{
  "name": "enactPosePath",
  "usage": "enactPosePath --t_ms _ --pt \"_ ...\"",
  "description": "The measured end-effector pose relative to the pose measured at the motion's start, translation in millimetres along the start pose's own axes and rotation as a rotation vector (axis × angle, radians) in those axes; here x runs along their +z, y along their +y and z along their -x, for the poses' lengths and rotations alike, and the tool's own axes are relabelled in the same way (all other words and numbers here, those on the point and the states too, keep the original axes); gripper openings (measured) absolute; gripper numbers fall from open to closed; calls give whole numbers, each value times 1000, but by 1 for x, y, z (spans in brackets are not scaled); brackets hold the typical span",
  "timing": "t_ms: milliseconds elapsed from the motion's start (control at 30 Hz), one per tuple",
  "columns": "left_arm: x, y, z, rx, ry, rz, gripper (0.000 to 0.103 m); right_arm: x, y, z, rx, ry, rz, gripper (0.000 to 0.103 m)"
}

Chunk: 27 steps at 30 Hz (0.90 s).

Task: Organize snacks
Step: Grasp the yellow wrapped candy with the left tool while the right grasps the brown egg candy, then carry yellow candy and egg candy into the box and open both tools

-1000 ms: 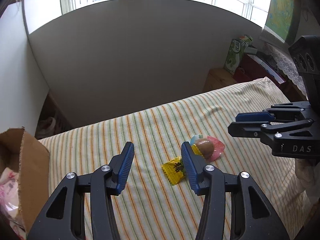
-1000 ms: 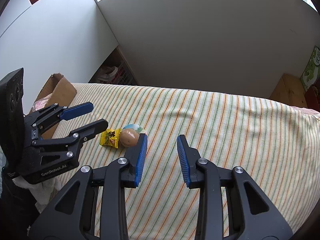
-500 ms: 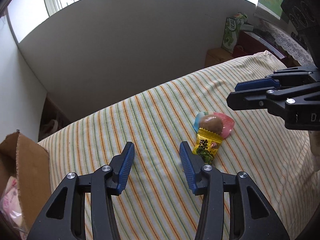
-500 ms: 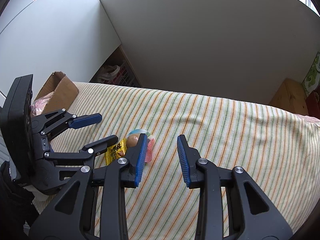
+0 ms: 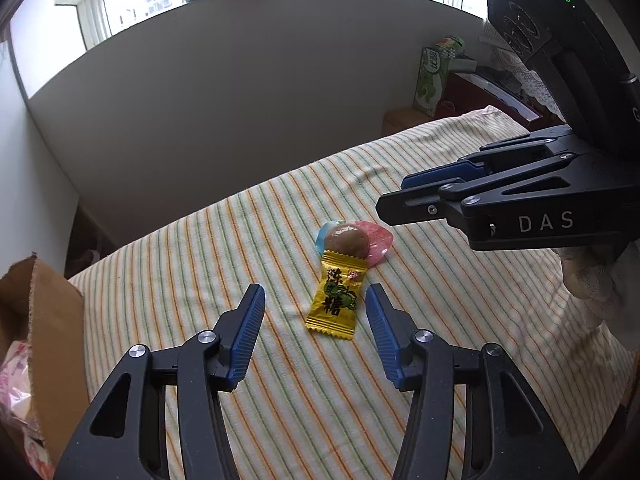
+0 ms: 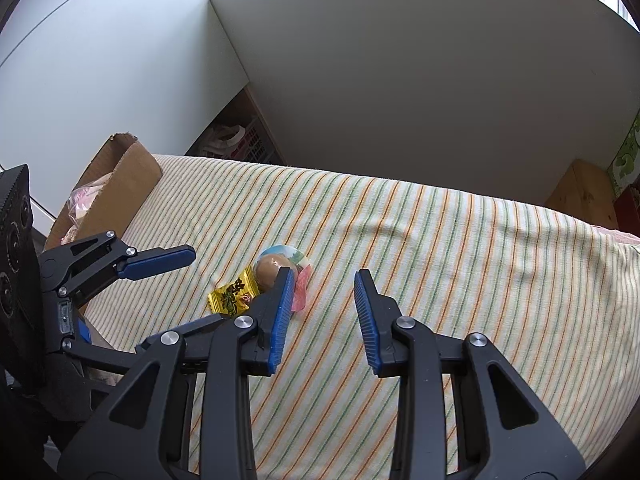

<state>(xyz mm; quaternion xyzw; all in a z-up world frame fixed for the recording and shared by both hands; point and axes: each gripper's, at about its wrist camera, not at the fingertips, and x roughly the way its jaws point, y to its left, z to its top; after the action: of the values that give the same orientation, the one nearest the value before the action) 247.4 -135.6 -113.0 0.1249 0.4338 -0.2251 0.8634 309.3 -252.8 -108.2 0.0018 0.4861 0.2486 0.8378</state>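
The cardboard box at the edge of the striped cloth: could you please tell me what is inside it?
Inside the brown cardboard box, a clear bag of pink-and-white packets shows near the top. The box walls hide the rest, so anything below cannot be seen.

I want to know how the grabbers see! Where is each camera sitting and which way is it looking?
Left wrist: sits on the left gripper, looks forward along its open fingers at the yellow candy; the right gripper shows too.
Right wrist: sits on the right gripper, looks across the striped cloth; the left gripper shows at left.
Both share: the yellow candy, the brown snack, the cardboard box.
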Motion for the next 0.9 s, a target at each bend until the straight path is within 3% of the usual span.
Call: enactPosePath --t_ms 167,267,567,900 --pt "3 -4 -14 25 14 14 51 0 1 -7 9 9 2 33" --pt "4 -1 -20 34 24 48 40 0 3 -14 16 17 6 33" --pt "-7 17 -11 53 21 88 27 4 12 -19 35 7 17 33" --pt "-25 38 3 78 26 135 24 8 42 -36 24 34 101 38"
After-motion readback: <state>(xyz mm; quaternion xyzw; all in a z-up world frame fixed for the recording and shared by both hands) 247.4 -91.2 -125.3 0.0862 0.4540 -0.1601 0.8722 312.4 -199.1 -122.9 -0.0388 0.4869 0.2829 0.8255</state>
